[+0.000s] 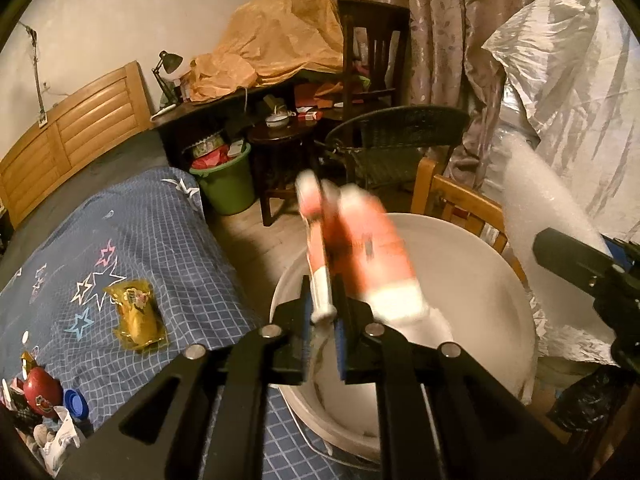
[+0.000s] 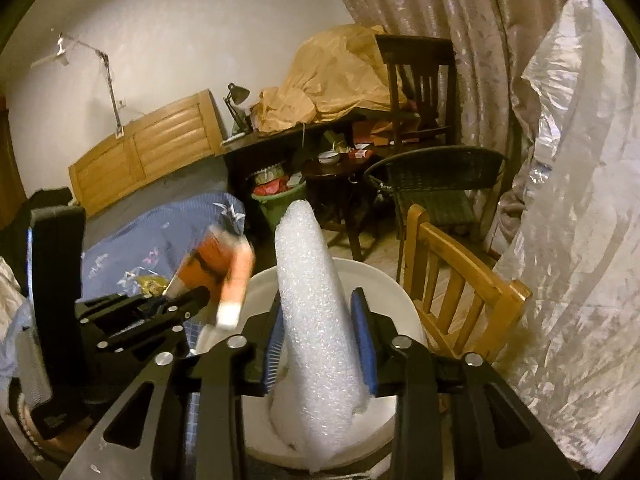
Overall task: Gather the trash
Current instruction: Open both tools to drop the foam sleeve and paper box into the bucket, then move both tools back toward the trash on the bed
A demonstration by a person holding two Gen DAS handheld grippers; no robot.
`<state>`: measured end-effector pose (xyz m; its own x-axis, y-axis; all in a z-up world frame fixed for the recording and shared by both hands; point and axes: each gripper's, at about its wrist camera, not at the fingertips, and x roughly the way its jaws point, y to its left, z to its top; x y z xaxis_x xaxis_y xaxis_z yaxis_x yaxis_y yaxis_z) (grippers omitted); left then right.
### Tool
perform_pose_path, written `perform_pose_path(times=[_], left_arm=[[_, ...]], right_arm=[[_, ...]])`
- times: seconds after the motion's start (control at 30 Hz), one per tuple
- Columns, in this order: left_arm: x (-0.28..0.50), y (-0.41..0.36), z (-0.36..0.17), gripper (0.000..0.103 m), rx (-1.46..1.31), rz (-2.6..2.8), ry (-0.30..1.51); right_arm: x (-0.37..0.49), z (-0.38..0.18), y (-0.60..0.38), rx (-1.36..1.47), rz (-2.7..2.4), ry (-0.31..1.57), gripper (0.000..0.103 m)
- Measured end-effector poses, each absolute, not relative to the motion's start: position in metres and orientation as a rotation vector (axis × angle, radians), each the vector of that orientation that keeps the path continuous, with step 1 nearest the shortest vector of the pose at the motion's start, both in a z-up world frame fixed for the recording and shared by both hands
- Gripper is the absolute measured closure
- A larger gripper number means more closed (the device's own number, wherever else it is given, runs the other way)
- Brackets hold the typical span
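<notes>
My left gripper (image 1: pixel 323 296) hangs over a white bucket (image 1: pixel 480 276). A blurred orange and white wrapper (image 1: pixel 360 248) stands between its blue pads, with gaps on both sides, so the jaws are open. My right gripper (image 2: pixel 320 300) is over the same bucket (image 2: pixel 396 292). A roll of bubble wrap (image 2: pixel 316 320) stands between its pads, lower end inside the bucket, with a slit showing at the right pad. In the right wrist view the left gripper (image 2: pixel 156 308) and the wrapper (image 2: pixel 224 264) sit to the left. The bubble wrap (image 1: pixel 532 200) also shows in the left wrist view.
A yellow packet (image 1: pixel 138 314) lies on the blue checked bedcover (image 1: pixel 160 240); more litter (image 1: pixel 40 392) sits at its lower left. A wooden chair (image 2: pixel 460 280) stands right behind the bucket, silver plastic sheeting (image 2: pixel 580 240) to the right, and a green bin (image 1: pixel 228 188) beyond the bed.
</notes>
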<state>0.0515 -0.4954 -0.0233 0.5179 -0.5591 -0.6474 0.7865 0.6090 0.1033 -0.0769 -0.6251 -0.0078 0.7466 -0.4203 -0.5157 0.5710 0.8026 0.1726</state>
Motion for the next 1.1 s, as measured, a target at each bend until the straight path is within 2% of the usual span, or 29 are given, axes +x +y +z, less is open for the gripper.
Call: perform_pose_path(times=[0.03,0.1,0.73,0.8,0.93,1.1], left_arm=[[0.053,-0.496,-0.024,0.058,0.411,-0.827,0.614],[0.053,-0.495,-0.022,0.042,0.401,-0.818,0.594],[0.048,-0.476,-0.018,0.042,0.415,-0.780,0.546],[0.048,-0.466,-0.018,0.037,0.410,-0.756,0.537],[0.051,-0.431,-0.015,0.034,0.375,-0.702,0.518],[0.065,-0.362,-0.013,0.028,0.305,-0.598,0.526]], right_arm=[[-0.076,-0.009,-0.625,0.329,-0.568,0.474,0.052],[-0.076,-0.010,-0.627,0.334,-0.581,0.468,0.049],[-0.088,-0.007,-0.617,0.353,-0.611,0.416,0.049],[-0.091,-0.005,-0.610,0.346,-0.611,0.386,0.049],[-0.101,-0.002,-0.586,0.327,-0.611,0.283,0.048],[-0.102,-0.004,-0.541,0.290,-0.578,0.182,0.040]])
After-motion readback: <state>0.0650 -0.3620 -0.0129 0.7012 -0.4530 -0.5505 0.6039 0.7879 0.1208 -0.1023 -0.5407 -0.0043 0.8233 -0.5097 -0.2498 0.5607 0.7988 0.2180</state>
